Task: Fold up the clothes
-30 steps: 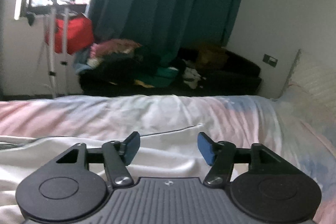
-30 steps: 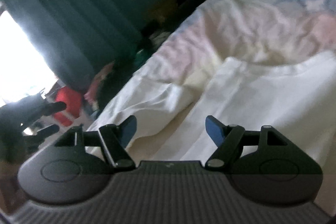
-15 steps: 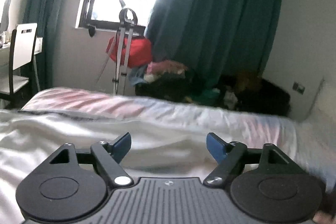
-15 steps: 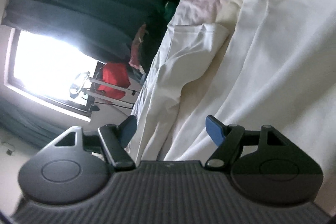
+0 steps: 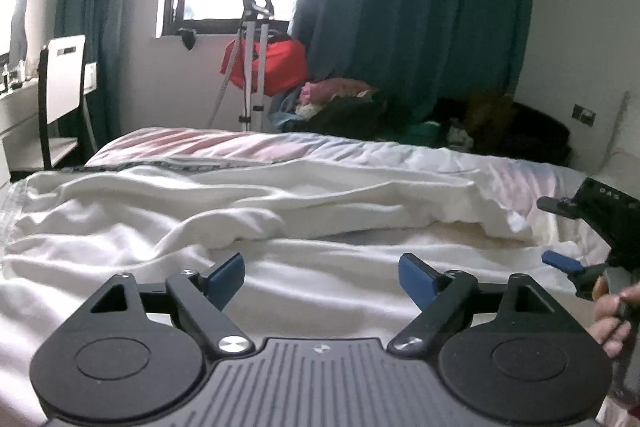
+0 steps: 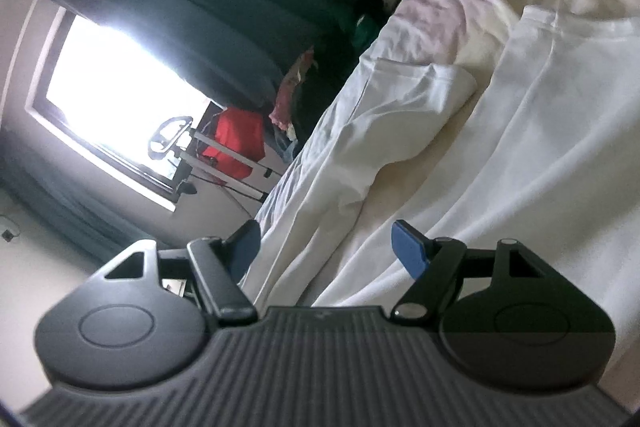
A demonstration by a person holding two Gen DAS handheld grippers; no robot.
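A white garment (image 5: 248, 211) lies spread and rumpled across the bed, one sleeve (image 6: 404, 107) folded inward. My left gripper (image 5: 322, 277) hovers just above the near part of the cloth. Its jaws are opening, with nothing between the blue pads. My right gripper (image 6: 326, 247) is rolled to one side over the garment (image 6: 520, 131), open and empty. From the left wrist view the right gripper (image 5: 560, 231) shows at the right edge, a hand (image 5: 612, 315) gripping its handle.
The bed has a pink and pale blue sheet (image 5: 192, 143). Behind it lie a pile of clothes (image 5: 340, 103), a red bag (image 5: 276, 67) and a white stand (image 5: 252, 59) under the window. A chair (image 5: 60, 99) stands at the left, teal curtains (image 5: 412, 7) behind.
My left gripper has swung left along the bed, bringing the window, chair and rumpled cloth into view, and its jaws have widened. The right gripper has rolled to the side, staying in place.
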